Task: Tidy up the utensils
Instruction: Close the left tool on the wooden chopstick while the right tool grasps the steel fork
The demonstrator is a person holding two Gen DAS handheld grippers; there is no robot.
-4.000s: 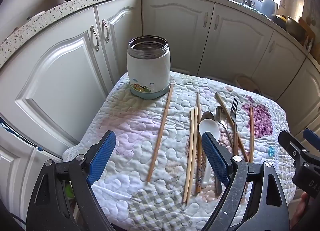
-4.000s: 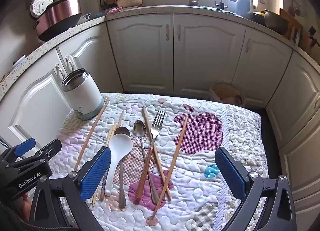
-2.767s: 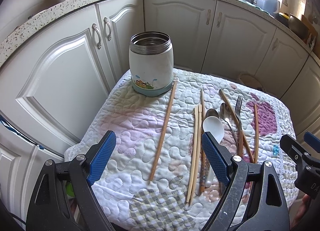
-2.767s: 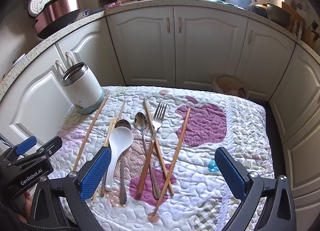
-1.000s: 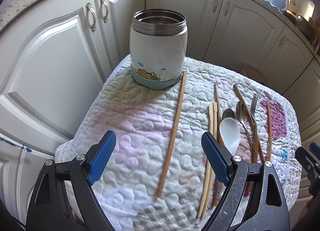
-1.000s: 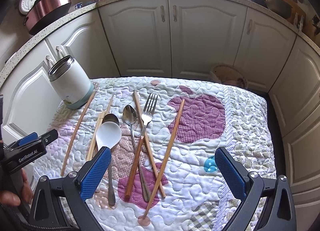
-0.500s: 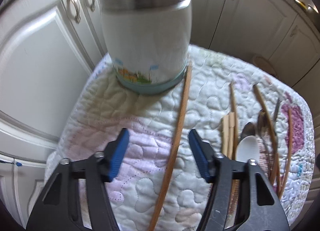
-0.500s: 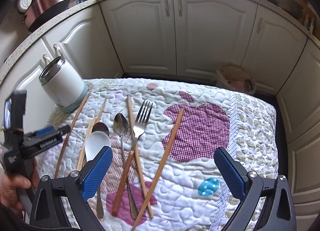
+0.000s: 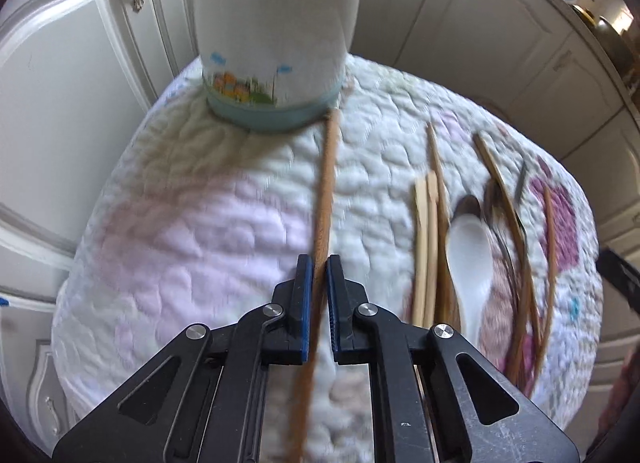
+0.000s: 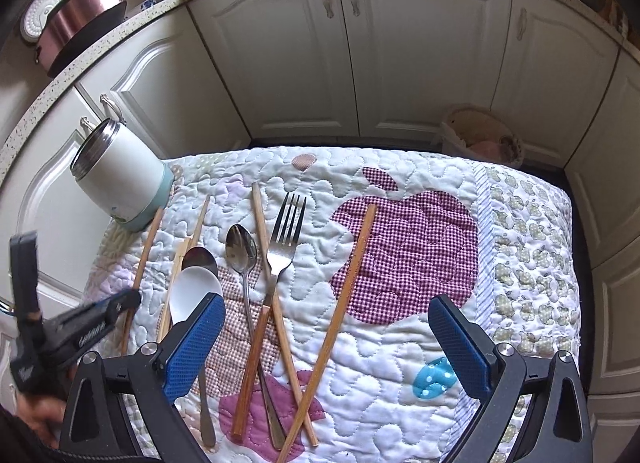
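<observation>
Left gripper [image 9: 319, 263] has closed on chopstick [image 9: 326, 183].

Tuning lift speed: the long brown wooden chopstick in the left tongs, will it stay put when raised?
The long brown wooden chopstick looks straight and thin, so probably stiff and light. The left tongs pinch it with a long stretch ahead of them, so it may pivot. Its far tip lies beside the white steel-rimmed jar, so swinging could nudge it.
</observation>
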